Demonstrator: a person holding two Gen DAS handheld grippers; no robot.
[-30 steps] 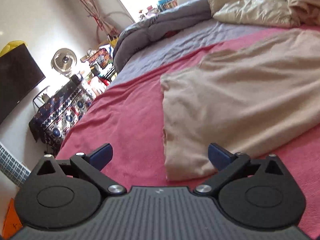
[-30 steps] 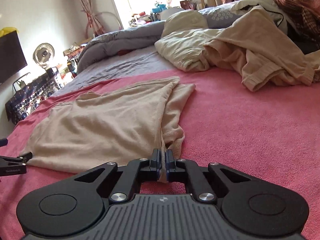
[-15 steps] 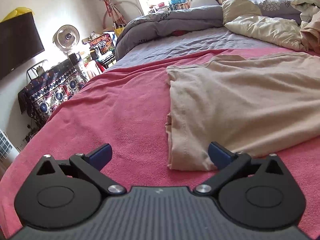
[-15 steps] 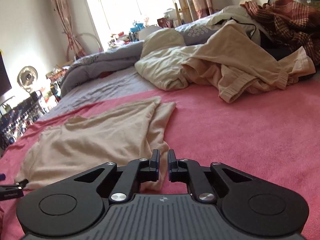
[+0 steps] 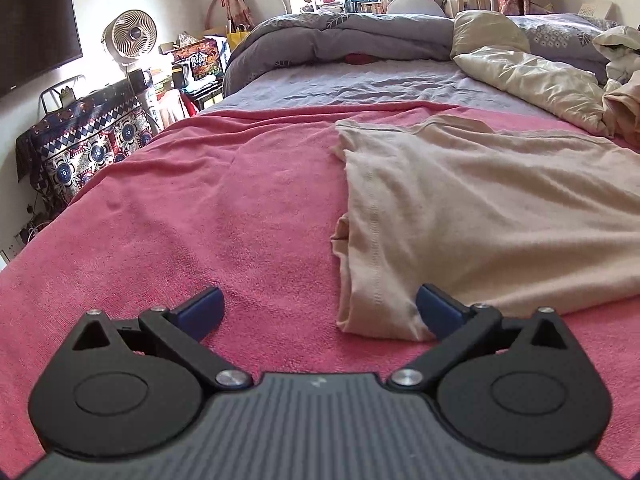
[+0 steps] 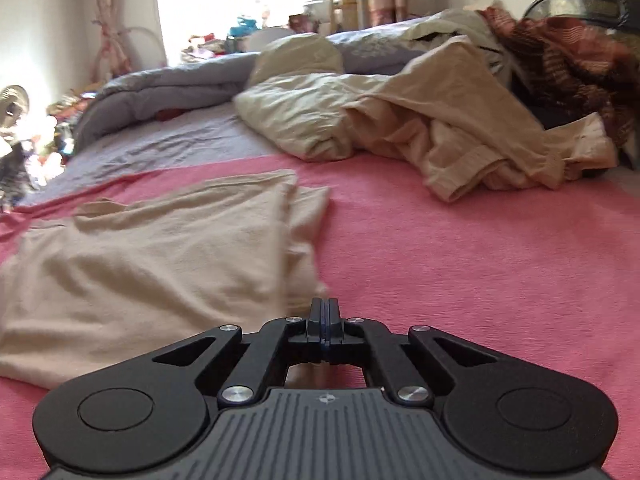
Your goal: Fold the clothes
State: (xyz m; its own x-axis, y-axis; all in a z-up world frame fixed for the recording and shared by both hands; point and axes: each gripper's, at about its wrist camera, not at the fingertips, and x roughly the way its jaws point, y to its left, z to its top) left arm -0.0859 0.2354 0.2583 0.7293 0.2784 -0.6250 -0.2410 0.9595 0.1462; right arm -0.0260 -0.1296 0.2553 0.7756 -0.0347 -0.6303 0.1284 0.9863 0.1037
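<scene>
A beige garment [image 5: 480,216] lies folded flat on the pink blanket [image 5: 200,220]. My left gripper [image 5: 318,312] is open, low over the blanket, with its right finger at the garment's near left corner. In the right wrist view the same garment [image 6: 152,256] lies to the left. My right gripper [image 6: 325,312] is shut with nothing between its fingers, just off the garment's near right edge.
A heap of unfolded beige clothes [image 6: 460,128] and a red plaid cloth [image 6: 572,52] lie at the back right. A grey duvet [image 5: 340,40] and pillow lie across the far bed. A fan [image 5: 129,38], TV and patterned cabinet [image 5: 84,136] stand left.
My right gripper let go of the garment's edge, then shut empty and pulled back a little. My left gripper levelled out and stayed open at the garment's near left corner.
</scene>
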